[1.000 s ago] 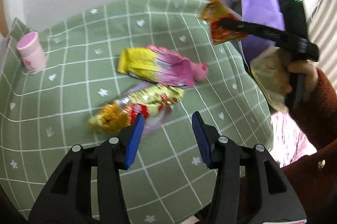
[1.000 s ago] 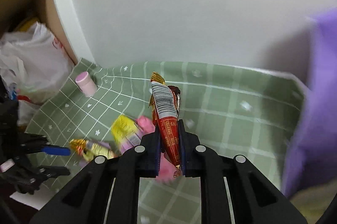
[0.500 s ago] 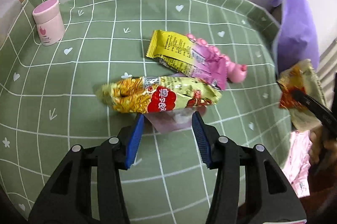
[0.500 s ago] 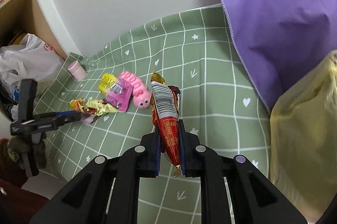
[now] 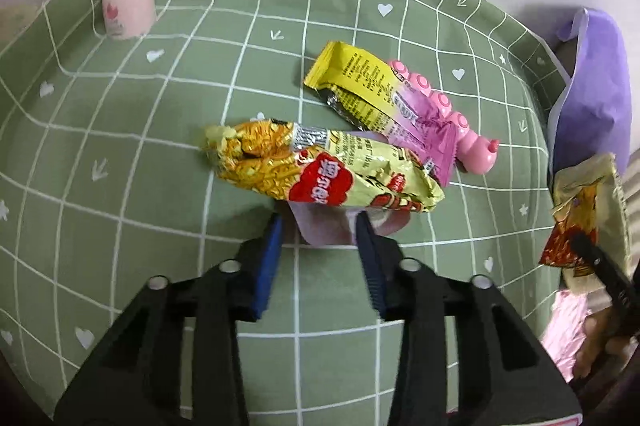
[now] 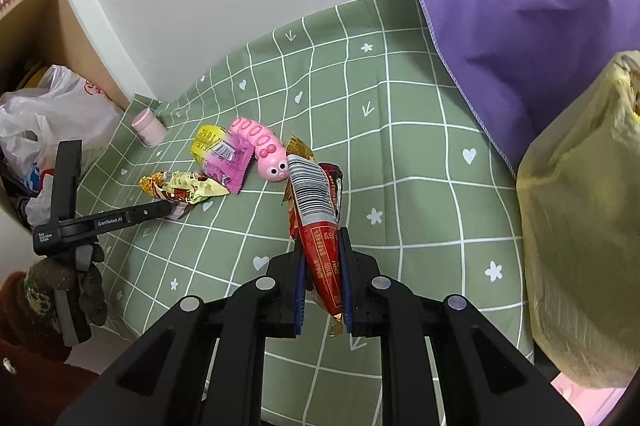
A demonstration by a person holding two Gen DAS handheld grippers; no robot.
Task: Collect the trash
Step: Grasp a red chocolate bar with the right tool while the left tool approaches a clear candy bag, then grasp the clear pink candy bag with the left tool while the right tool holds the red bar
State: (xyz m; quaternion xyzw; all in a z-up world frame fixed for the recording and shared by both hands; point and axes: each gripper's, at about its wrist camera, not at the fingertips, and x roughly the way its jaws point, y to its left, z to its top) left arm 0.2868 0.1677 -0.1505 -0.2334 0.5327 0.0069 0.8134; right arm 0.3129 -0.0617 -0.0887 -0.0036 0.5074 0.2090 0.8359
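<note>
Red wrapper (image 6: 320, 238) clamped in right tongs (image 6: 323, 278); left tongs (image 5: 320, 246) gape around lilac scrap (image 5: 328, 230).

A pale purple wrapper (image 5: 340, 228) lies mostly hidden under the yellow noodle packet (image 5: 320, 169), so only its lower edge shows between the left gripper's fingers (image 5: 270, 258). The pink caterpillar toy (image 5: 460, 129) is partly covered by the yellow and pink wrapper (image 5: 380, 101). In the right wrist view the yellow bag (image 6: 588, 226) and the purple cloth (image 6: 520, 5) are cut off by the picture's edge, and the print on the red wrapper (image 6: 320, 226) is too small to read.
</note>
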